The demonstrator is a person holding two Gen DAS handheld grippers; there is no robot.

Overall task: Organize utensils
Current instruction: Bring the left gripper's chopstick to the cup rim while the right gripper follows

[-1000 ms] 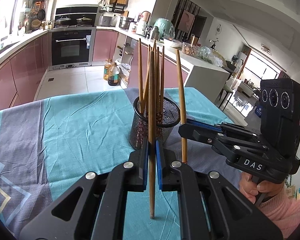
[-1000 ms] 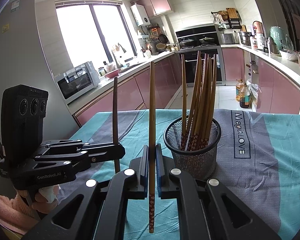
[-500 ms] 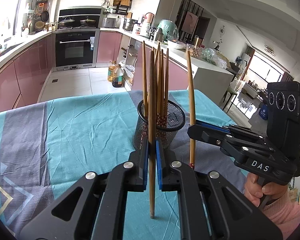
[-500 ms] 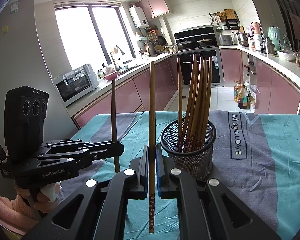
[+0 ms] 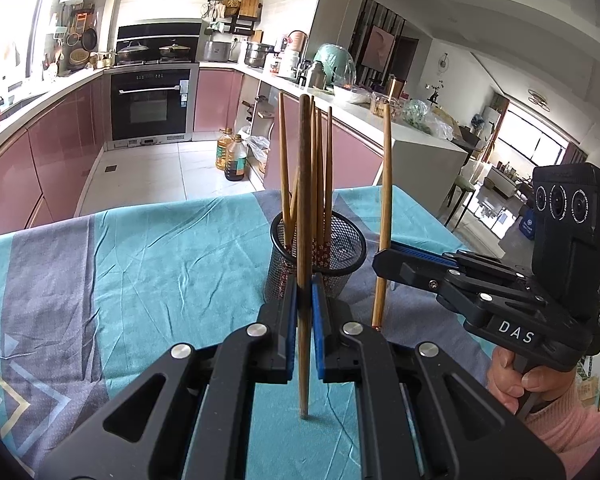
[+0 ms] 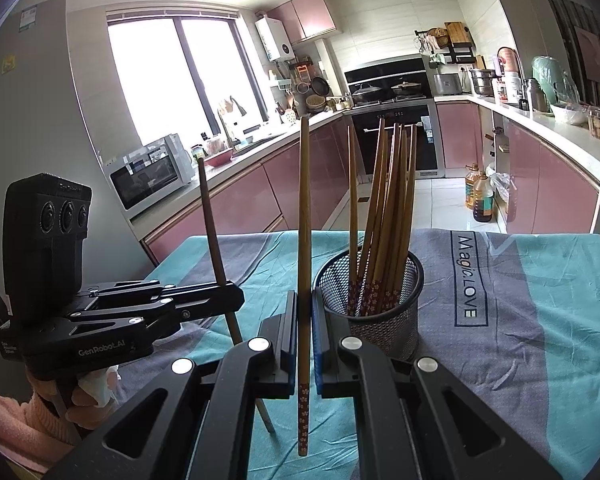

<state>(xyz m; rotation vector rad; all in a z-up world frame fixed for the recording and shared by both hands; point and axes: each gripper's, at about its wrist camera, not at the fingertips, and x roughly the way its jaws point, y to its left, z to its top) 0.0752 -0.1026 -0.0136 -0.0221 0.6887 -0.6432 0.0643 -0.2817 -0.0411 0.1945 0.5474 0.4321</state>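
Beside the mesh holder (image 6: 370,304), both tongs (image 5: 304,312) (image 6: 304,320) clamp upright chopsticks (image 5: 305,240) (image 6: 304,260); only right view shows floral ends.

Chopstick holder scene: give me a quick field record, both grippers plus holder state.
left gripper: jaws shut on a dark chopstick, held upright, lower tip above the cloth
right gripper: jaws shut on a flower-patterned chopstick, upright, patterned end down
mesh holder: black wire cup, upright on the tablecloth, holding a bundle of chopsticks with patterned ends down
position: both held chopsticks outside the holder, beside it, not yet inserted
tablecloth: teal and grey, printed "Magic.LOVE"
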